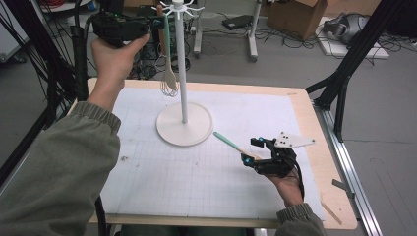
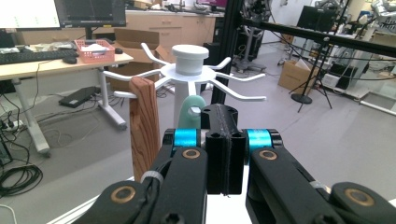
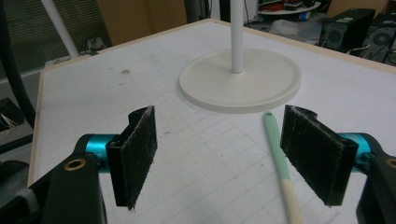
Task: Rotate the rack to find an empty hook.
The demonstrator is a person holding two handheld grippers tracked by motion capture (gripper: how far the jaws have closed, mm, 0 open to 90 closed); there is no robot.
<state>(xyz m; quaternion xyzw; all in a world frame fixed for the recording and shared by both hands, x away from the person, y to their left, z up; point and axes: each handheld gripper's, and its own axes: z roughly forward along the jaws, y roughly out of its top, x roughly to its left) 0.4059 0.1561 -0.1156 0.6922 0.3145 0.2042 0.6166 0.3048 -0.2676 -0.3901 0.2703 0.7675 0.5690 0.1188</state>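
In the high view, your left gripper (image 1: 156, 20) is raised at the far left, level with the top of the white rack (image 1: 184, 73), beside the hooks. A mint-handled utensil (image 1: 167, 54) hangs there with a whisk (image 1: 169, 88) low behind it, both just left of the rack's pole. Your right gripper (image 1: 249, 152) sits low at the near right of the gridded mat (image 1: 196, 167), with a second mint-handled utensil (image 1: 231, 143) lying flat between it and the rack's round base.

In the left gripper view, your left gripper (image 2: 223, 140) has its jaws pressed together with nothing between them. Just beyond them is the mint handle's hanging end (image 2: 190, 112), looped on a hook of the rack (image 2: 189, 70); a wooden handle (image 2: 144, 126) hangs to its left.

In the right gripper view, your right gripper (image 3: 217, 154) stands spread wide. The mint utensil on the mat (image 3: 279, 158) lies on the table just inside the right jaw, untouched, with the rack base (image 3: 240, 81) farther off.
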